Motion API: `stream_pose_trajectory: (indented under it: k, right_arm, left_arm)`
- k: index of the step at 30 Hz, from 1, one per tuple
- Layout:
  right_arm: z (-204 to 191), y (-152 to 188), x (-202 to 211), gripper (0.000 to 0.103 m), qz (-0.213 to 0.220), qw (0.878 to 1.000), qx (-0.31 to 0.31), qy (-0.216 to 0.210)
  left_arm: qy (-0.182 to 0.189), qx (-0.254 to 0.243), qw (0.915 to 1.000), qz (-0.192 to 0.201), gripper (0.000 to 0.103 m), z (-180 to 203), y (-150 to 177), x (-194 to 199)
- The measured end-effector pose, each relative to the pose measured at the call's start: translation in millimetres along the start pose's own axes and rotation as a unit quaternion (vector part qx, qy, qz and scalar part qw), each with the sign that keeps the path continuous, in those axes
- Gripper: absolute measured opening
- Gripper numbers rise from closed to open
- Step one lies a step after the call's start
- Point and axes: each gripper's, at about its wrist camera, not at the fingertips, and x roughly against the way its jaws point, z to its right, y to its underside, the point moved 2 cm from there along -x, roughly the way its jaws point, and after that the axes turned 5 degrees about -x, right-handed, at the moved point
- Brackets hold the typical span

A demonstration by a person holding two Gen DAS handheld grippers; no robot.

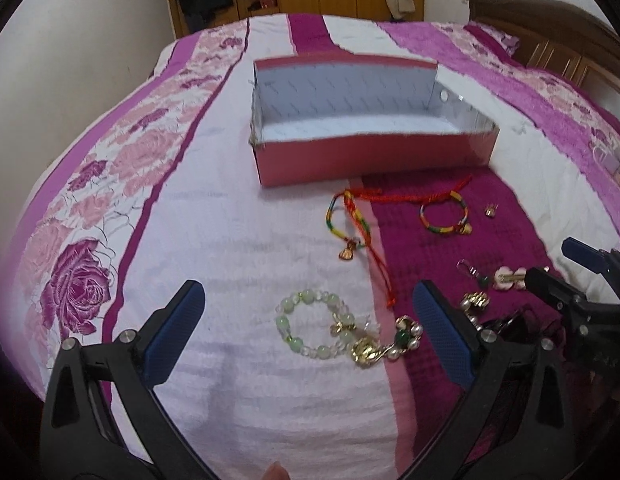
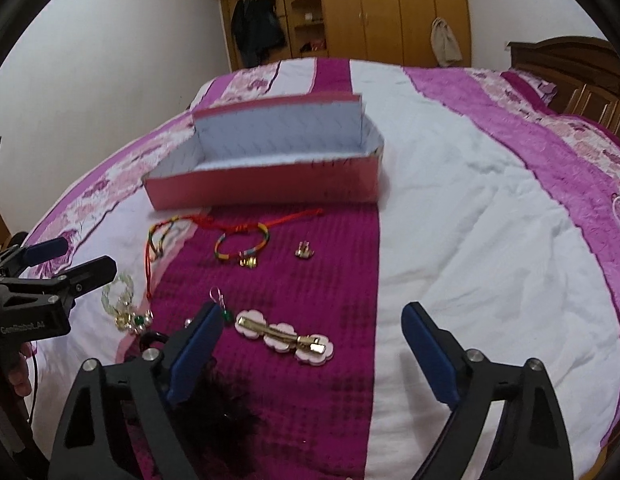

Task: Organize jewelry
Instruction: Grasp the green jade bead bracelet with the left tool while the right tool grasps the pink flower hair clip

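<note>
2 wrist fisheyes are looking forward, low over the bed (image 1: 238,208), facing the wardrobe (image 2: 390,12); both are sharing the pink box (image 1: 370,156), left view sitting nearer.

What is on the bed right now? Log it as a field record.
container: open red cardboard box, nothing visible inside
left gripper: open, over the pale green bead bracelet
right gripper: open, over the pink flower-shaped hair clip
near box: two multicoloured woven bracelets, small gold earring
surface: purple-and-white bedspread
</note>
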Motion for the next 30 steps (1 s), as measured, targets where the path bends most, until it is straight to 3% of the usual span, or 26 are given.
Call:
stream_pose_trajectory:
  k: [6, 11, 13, 18, 22, 27, 28, 29, 30]
  right_arm:
    - [1, 5, -18, 0.074, -0.044, 0.999, -0.002, -0.007]
    - [-5, 9, -24, 0.069, -0.06, 0.998, 0.01, -0.01]
    - [-7, 10, -26, 0.067, -0.063, 0.998, 0.014, -0.011]
    - [-9, 11, -29, 0.057, -0.068, 0.997, 0.018, -0.009]
    - [-10, 10, -30, 0.044, -0.067, 0.997, 0.022, -0.006]
    - [-8, 9, -29, 0.043, -0.064, 0.998, 0.017, -0.013]
    - [-8, 9, -28, 0.043, -0.062, 0.998, 0.015, -0.014]
    - [-7, 9, -28, 0.043, -0.06, 0.998, 0.014, -0.015]
    - [-7, 8, -27, 0.043, -0.058, 0.998, 0.012, -0.017]
  left_arm:
    - [0.013, 0.001, 0.9994, -0.032, 0.084, -3, 7, -12]
    - [0.028, 0.016, 0.9981, -0.052, 0.062, -6, 11, -23]
    - [0.036, 0.024, 0.9974, -0.057, 0.059, -8, 12, -25]
    - [0.045, 0.022, 0.9972, -0.055, 0.05, -5, 13, -28]
    - [0.051, 0.014, 0.9974, -0.05, 0.04, -2, 13, -32]
    - [0.065, 0.008, 0.9972, -0.036, 0.026, 0, 10, -27]
    - [0.069, 0.009, 0.9971, -0.029, 0.02, -1, 9, -24]
    - [0.076, 0.01, 0.9969, -0.02, 0.005, -1, 8, -21]
    - [0.083, 0.01, 0.9964, -0.018, 0.001, -1, 6, -20]
